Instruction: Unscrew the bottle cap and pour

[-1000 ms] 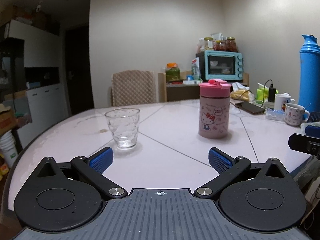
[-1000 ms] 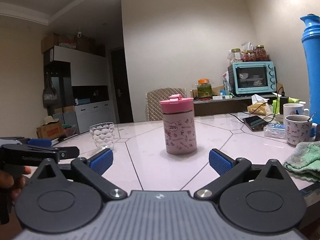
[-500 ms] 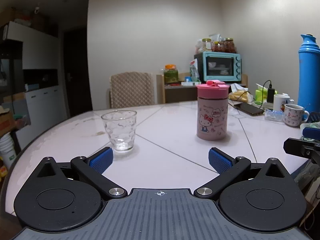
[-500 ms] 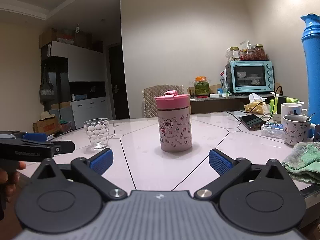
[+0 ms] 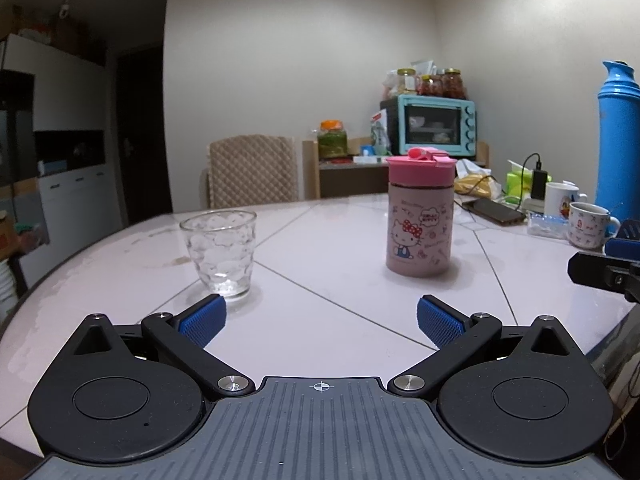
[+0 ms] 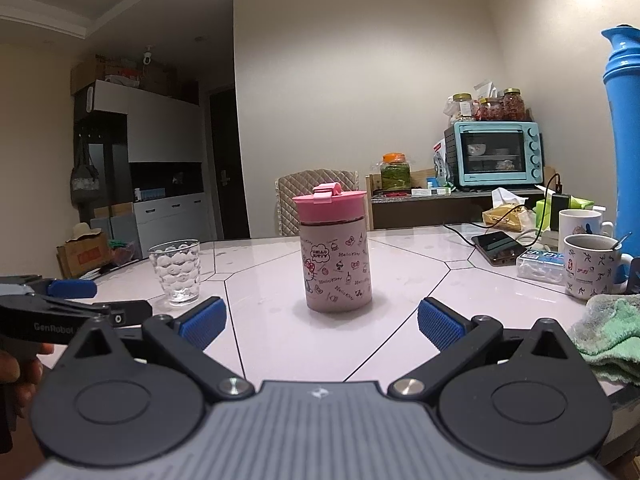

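Left gripper (image 5: 321,317), right gripper (image 6: 322,317): black linkages, blue ribbed pads, silver pivot screws, grey ridged base.

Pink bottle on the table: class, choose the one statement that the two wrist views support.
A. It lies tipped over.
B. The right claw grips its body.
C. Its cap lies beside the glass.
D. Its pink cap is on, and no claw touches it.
D: the pink cap sits on the upright pink bottle, ahead of the open right claw.

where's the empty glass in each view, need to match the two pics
Left wrist view: the glass stands left of centre, just beyond the left claw's left pad.
Right wrist view: the glass is at the left, well left of the pink bottle.
Shared landmark: the pink bottle, which stands to the right of the glass in both views, with the teal oven behind it.
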Demonstrator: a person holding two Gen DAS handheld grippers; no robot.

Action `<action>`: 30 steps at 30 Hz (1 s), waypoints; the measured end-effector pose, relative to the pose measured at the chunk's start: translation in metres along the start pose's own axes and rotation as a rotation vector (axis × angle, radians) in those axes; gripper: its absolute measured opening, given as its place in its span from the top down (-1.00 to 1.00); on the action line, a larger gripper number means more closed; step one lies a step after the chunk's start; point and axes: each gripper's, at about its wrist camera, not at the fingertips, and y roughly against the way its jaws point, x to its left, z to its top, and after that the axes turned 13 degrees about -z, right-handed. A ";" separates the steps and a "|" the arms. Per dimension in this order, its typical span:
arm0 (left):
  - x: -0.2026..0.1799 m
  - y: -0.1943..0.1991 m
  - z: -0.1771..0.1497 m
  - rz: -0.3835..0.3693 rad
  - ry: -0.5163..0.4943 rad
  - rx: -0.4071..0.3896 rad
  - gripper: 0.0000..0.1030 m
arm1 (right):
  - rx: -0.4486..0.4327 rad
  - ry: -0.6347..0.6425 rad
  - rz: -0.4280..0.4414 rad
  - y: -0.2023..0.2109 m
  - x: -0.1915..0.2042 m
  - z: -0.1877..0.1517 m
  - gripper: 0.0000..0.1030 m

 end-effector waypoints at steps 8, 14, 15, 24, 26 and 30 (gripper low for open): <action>0.003 -0.012 0.008 -0.005 0.000 -0.001 -1.00 | 0.014 -0.003 0.003 -0.016 -0.001 0.004 -1.00; 0.006 -0.022 0.013 -0.026 0.006 -0.003 -1.00 | 0.019 -0.007 -0.005 -0.026 -0.004 0.009 -1.00; 0.007 -0.024 0.013 -0.028 0.006 -0.001 -1.00 | 0.019 -0.008 -0.006 -0.028 -0.004 0.010 -1.00; 0.009 -0.047 0.014 -0.042 0.020 0.026 -1.00 | 0.026 -0.013 0.003 -0.045 -0.009 0.015 -1.00; 0.010 -0.051 0.015 -0.043 0.023 0.028 -1.00 | 0.029 -0.015 0.004 -0.049 -0.011 0.015 -1.00; 0.010 -0.059 0.017 -0.046 0.026 0.026 -1.00 | 0.030 -0.015 0.003 -0.056 -0.014 0.017 -1.00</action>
